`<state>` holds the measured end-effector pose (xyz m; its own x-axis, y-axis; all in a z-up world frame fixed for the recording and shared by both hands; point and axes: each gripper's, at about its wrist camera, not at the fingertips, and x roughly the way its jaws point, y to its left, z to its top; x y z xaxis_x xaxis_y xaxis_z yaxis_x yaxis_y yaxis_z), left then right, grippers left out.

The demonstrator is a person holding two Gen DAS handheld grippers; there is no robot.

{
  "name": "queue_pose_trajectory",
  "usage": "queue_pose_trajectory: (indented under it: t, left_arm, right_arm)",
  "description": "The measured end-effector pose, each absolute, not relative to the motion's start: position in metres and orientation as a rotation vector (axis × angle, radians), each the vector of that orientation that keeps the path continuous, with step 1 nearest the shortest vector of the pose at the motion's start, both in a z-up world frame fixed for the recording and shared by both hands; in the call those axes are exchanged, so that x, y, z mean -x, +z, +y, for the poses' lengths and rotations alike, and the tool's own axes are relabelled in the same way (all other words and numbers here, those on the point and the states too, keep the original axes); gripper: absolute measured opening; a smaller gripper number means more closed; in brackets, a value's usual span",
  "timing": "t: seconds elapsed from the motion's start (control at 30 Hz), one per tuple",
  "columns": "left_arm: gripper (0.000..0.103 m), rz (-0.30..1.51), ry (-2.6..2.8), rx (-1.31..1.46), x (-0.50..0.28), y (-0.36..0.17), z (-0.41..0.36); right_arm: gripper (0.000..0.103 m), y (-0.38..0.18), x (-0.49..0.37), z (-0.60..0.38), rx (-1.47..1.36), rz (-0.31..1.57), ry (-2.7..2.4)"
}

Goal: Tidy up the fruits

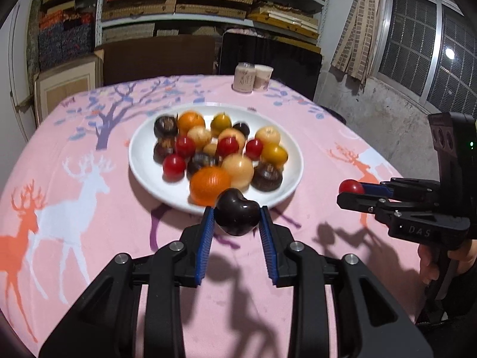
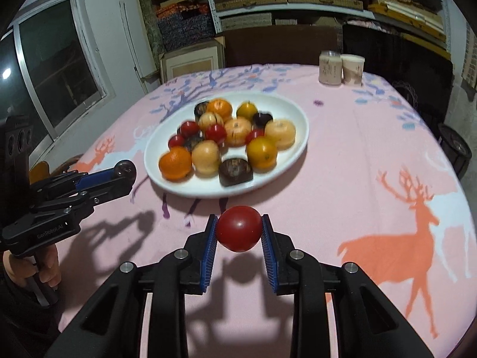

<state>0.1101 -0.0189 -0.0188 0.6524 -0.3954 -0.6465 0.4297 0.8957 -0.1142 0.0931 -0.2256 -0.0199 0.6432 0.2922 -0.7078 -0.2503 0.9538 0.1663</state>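
Left gripper [image 1: 237, 217] and right gripper [image 2: 239, 229]: matte black linkage arms with silver round screw heads at the joints. Fingers [image 1: 207, 244] carry ribbed blue pads. White lettering marks each body's side. A green indicator light shows on the right unit.

Fruits [image 1: 214, 149] on the plate [image 1: 143, 161] are motion-blurred.
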Motion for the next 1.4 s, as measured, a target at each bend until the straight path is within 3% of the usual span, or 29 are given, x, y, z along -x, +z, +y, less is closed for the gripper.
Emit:
queue_pose_trajectory:
  t: [0.23, 0.53, 0.57, 0.6, 0.67, 0.77, 0.87, 1.1, 1.4]
  left_arm:
    - [0.030, 0.674, -0.448, -0.115, -0.142, 0.013, -0.036]
    - [0.031, 0.739, -0.437, -0.173, -0.203, -0.016, -0.059]
    - [0.040, 0.748, -0.435, -0.184, -0.208, -0.020, -0.061]
    - [0.060, 0.753, -0.419, -0.194, -0.213, -0.024, -0.062]
    - [0.076, 0.739, -0.381, -0.182, -0.215, -0.027, -0.056]
    - [0.077, 0.736, -0.360, -0.181, -0.206, -0.025, -0.047]
    - [0.095, 0.721, -0.338, -0.183, -0.183, -0.021, -0.040]
    - [0.098, 0.812, -0.268, -0.192, -0.124, -0.038, -0.041]
    - [0.098, 0.801, -0.227, -0.091, -0.043, -0.019, -0.024]
  right_arm:
    - [0.029, 0.027, -0.135, -0.225, -0.074, 0.745, 0.338]
    - [0.031, 0.016, -0.225, -0.216, -0.170, 0.812, 0.377]
    - [0.034, 0.010, -0.236, -0.214, -0.183, 0.826, 0.397]
    - [0.048, 0.007, -0.242, -0.213, -0.190, 0.836, 0.400]
    - [0.062, 0.003, -0.246, -0.216, -0.208, 0.829, 0.354]
    - [0.062, -0.002, -0.236, -0.222, -0.222, 0.828, 0.345]
    - [0.065, -0.008, -0.208, -0.227, -0.221, 0.843, 0.322]
    - [0.098, -0.026, -0.126, -0.230, -0.177, 0.865, 0.275]
    - [0.099, -0.009, -0.043, -0.240, -0.208, 0.823, 0.235]
